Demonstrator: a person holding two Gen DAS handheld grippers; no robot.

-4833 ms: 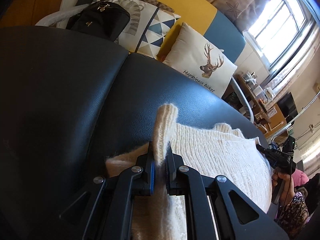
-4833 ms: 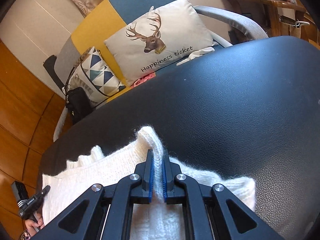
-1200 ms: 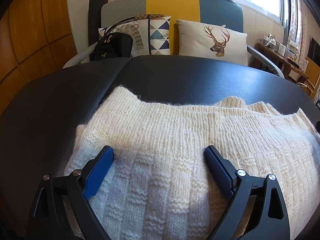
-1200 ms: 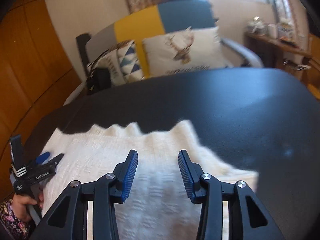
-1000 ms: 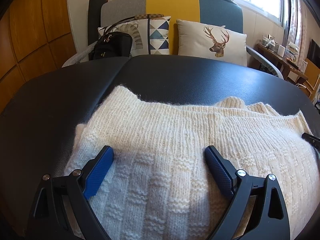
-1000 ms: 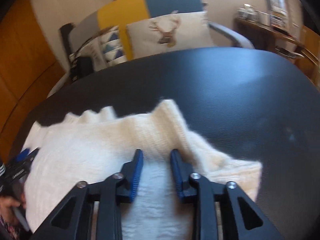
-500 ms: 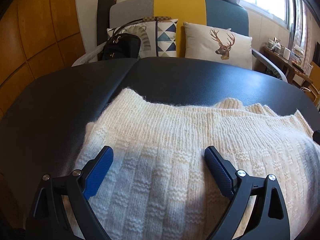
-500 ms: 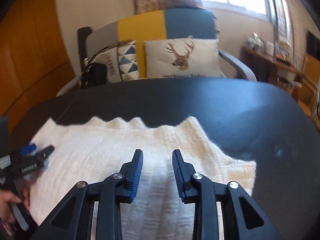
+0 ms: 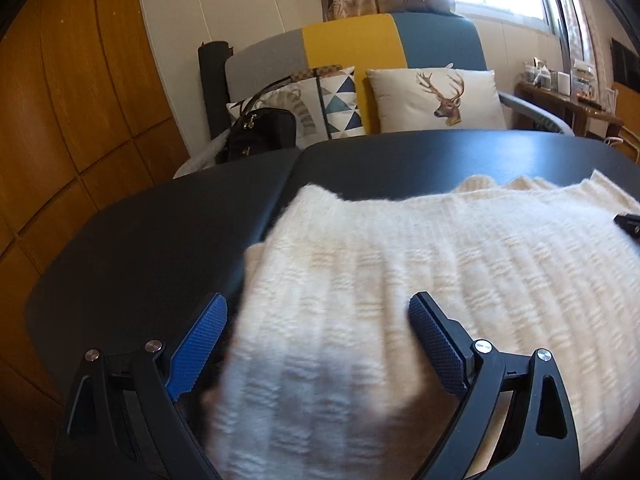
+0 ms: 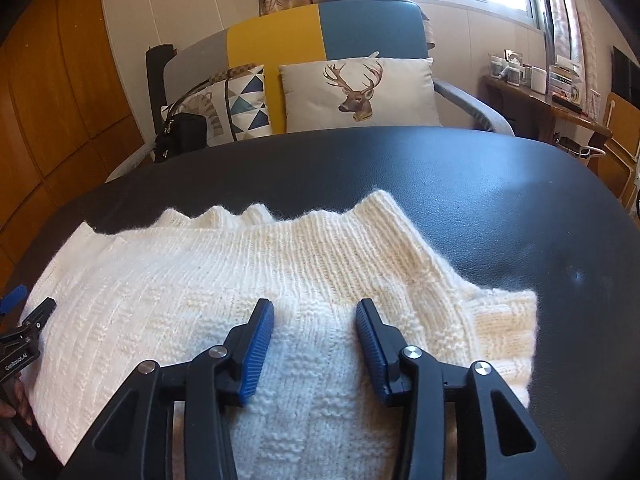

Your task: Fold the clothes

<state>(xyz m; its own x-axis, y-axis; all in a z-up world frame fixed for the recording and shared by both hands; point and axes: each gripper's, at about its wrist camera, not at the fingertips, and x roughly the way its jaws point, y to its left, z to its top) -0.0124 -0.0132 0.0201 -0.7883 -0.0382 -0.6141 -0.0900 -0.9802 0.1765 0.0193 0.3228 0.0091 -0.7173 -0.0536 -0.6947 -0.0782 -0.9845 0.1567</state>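
Note:
A cream knitted sweater (image 9: 420, 264) lies folded flat on the black padded table (image 9: 160, 248). It also shows in the right wrist view (image 10: 240, 280). My left gripper (image 9: 316, 320) is wide open and empty, low over the sweater's left end, with its left finger beside the sweater's edge. My right gripper (image 10: 315, 322) is open and empty, just above the sweater's right part. The left gripper's tip shows at the left edge of the right wrist view (image 10: 24, 328).
Behind the table stands a grey, yellow and blue sofa (image 10: 320, 28) with a deer cushion (image 10: 356, 94), a triangle-pattern cushion (image 10: 236, 108) and a black handbag (image 9: 260, 134). A wooden side table (image 10: 548, 96) with small items is at the right. Wood panelling is at the left.
My left gripper has shifted left, so the sweater's left edge now lies between its fingers. My right gripper has opened wider over the sweater. The sweater has stayed flat.

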